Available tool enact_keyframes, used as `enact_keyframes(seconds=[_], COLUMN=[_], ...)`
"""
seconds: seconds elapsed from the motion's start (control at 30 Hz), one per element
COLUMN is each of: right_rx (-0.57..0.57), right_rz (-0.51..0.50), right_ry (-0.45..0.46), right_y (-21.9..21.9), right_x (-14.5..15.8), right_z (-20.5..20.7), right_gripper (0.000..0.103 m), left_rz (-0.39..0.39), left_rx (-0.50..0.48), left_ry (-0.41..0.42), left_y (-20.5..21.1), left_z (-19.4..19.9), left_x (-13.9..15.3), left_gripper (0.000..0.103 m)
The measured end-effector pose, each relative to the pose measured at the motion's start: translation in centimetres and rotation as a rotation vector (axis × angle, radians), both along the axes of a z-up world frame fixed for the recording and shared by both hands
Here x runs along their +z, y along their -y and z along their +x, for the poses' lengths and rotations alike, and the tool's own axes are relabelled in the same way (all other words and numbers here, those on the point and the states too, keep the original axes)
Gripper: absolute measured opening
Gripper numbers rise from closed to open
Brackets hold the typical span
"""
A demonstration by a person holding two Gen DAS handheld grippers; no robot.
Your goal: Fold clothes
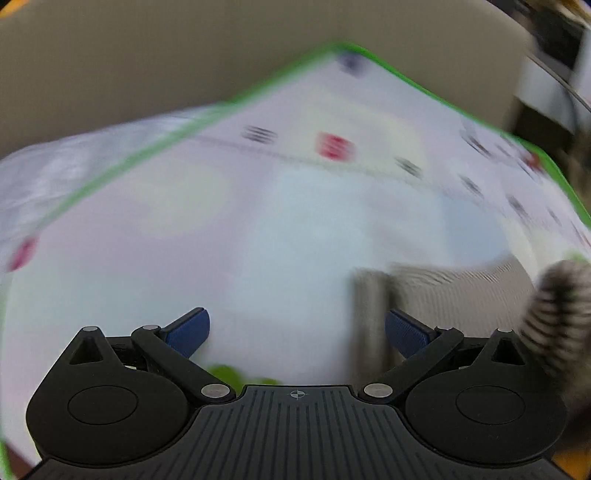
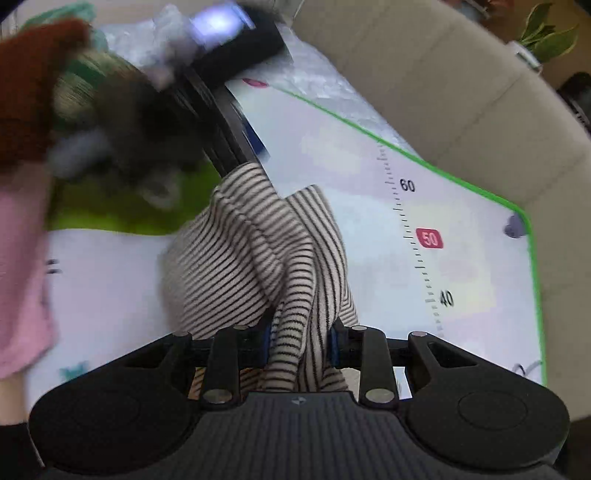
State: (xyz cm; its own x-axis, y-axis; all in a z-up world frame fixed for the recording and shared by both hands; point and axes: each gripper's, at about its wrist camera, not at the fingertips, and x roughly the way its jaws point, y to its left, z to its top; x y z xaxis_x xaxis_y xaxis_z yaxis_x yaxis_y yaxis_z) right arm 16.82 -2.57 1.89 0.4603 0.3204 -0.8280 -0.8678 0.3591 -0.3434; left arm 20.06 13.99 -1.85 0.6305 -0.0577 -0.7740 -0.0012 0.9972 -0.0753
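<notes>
A cream garment with thin black stripes (image 2: 258, 258) hangs bunched over the white mat (image 2: 369, 177). My right gripper (image 2: 300, 343) is shut on a fold of it, the cloth pinched between the blue pads. In the left wrist view my left gripper (image 1: 297, 332) stands open over the mat (image 1: 221, 240), nothing between its fingers. The striped cloth (image 1: 461, 291) lies blurred just right of the right fingertip, with a further bunch (image 1: 557, 314) at the frame's right edge. In the right wrist view the left gripper (image 2: 236, 122) is a dark blur above the garment.
The mat has a green border (image 2: 533, 258) and a printed ruler scale (image 2: 417, 236). Beige cushions (image 2: 461, 74) lie beyond it. A pink cloth (image 2: 22, 277), a brown item (image 2: 29, 81) and crumpled clear plastic (image 2: 314, 77) sit at the left and top. A potted plant (image 2: 546, 33) stands far right.
</notes>
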Motion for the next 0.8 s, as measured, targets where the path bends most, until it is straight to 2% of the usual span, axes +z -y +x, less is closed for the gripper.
enact_keyframes(seconds=[0.03, 0.1, 0.17, 0.23, 0.3, 0.33, 0.4, 0.43, 0.5, 0.6, 0.63, 0.67, 0.73, 0.77, 0.8], right_rx=[-0.005, -0.038, -0.092, -0.148, -0.205, -0.217, -0.221, -0.243, -0.318, -0.433, -0.450, -0.472, -0.526, -0.547, -0.566], right_rz=[-0.009, -0.016, 0.023, 0.073, 0.113, 0.121, 0.132, 0.152, 0.219, 0.363, 0.410, 0.472, 0.604, 0.662, 0.673], right_ry=[-0.001, -0.003, -0.013, -0.025, -0.055, -0.058, -0.026, -0.008, 0.033, 0.153, 0.202, 0.240, 0.227, 0.185, 0.148], right_y=[-0.1, 0.0, 0.5, 1.2, 2.0, 2.2, 2.6, 3.0, 4.2, 6.3, 6.8, 7.4, 8.7, 9.1, 9.1], right_x=[-0.8, -2.6, -3.1, -2.8, -2.5, -2.3, -1.5, -0.9, 0.6, 2.7, 3.2, 3.6, 3.5, 3.2, 2.4], right_z=[1.1, 3.1, 4.7, 5.9, 6.5, 6.5, 5.9, 5.7, 5.0, 2.6, 1.5, 0.3, -1.2, -1.7, -1.7], right_gripper=[0.031, 0.036, 0.050, 0.064, 0.069, 0.070, 0.070, 0.070, 0.071, 0.072, 0.067, 0.050, 0.030, 0.029, 0.029], left_rz=[-0.014, -0.121, -0.240, -0.352, -0.438, -0.443, -0.380, -0.323, -0.235, -0.184, -0.168, -0.174, -0.157, -0.146, -0.143], left_rx=[0.042, 0.089, 0.106, 0.041, -0.068, -0.125, -0.207, -0.239, -0.257, -0.232, -0.223, -0.209, -0.174, -0.161, -0.151], left_ry=[0.012, 0.033, 0.082, 0.124, 0.124, 0.117, 0.102, 0.089, 0.047, 0.006, -0.007, -0.007, 0.012, 0.018, 0.018], left_y=[-1.1, -3.1, -4.6, -4.6, -3.5, -2.4, 0.3, 1.8, 3.6, 4.3, 4.5, 4.3, 4.1, 4.0, 3.9], left_z=[-0.3, -1.1, -2.0, -2.2, -2.2, -2.2, -2.1, -2.1, -1.7, -1.1, -0.9, -0.8, -0.7, -0.8, -0.8], left_x=[0.4, 1.2, 2.2, 2.8, 2.9, 2.8, 2.4, 2.1, 1.0, -0.2, -0.6, -0.5, 0.0, 0.1, 0.2], left_gripper=[0.103, 0.103, 0.103, 0.103, 0.103, 0.103, 0.103, 0.103, 0.103, 0.103, 0.103, 0.103, 0.103, 0.103, 0.103])
